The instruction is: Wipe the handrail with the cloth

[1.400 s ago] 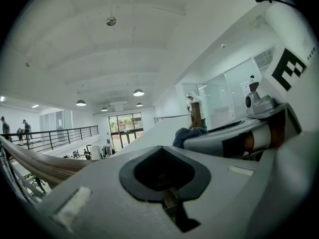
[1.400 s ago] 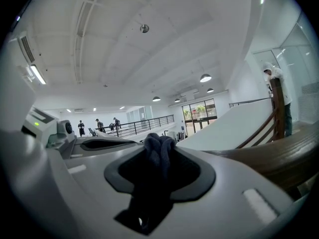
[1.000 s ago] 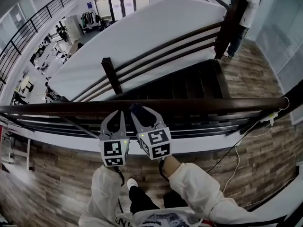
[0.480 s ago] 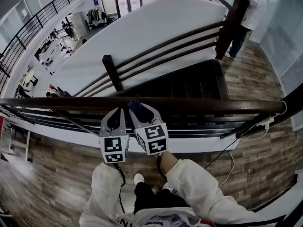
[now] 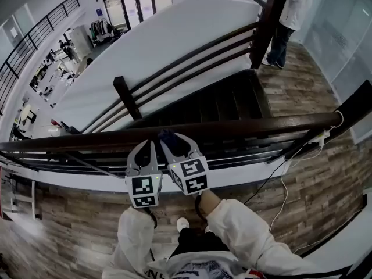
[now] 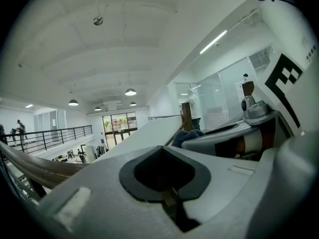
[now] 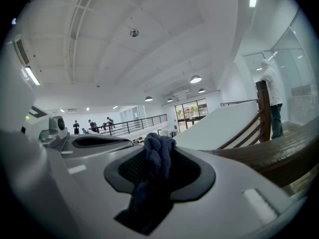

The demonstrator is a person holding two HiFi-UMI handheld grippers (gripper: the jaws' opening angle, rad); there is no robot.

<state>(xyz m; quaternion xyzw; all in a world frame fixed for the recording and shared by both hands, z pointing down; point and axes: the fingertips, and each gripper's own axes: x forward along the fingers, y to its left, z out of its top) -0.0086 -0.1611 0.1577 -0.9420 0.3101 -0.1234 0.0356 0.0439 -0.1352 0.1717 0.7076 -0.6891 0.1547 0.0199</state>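
Right gripper has its jaws clamped on a dark blue cloth, which bunches up in a knot above the pads and hangs down between them. From the head view, the cloth's tip lies at the near edge of the dark wooden handrail; whether it presses on the wood cannot be told. Left gripper sits just beside the right one, on its left, with its jaws pressed together on nothing and its tip also at the rail. Both are held by arms in white sleeves. Beyond the rail a dark staircase descends beside a white sloping wall. A person stands by the far newel post, and a white cable trails across the wood floor at right.
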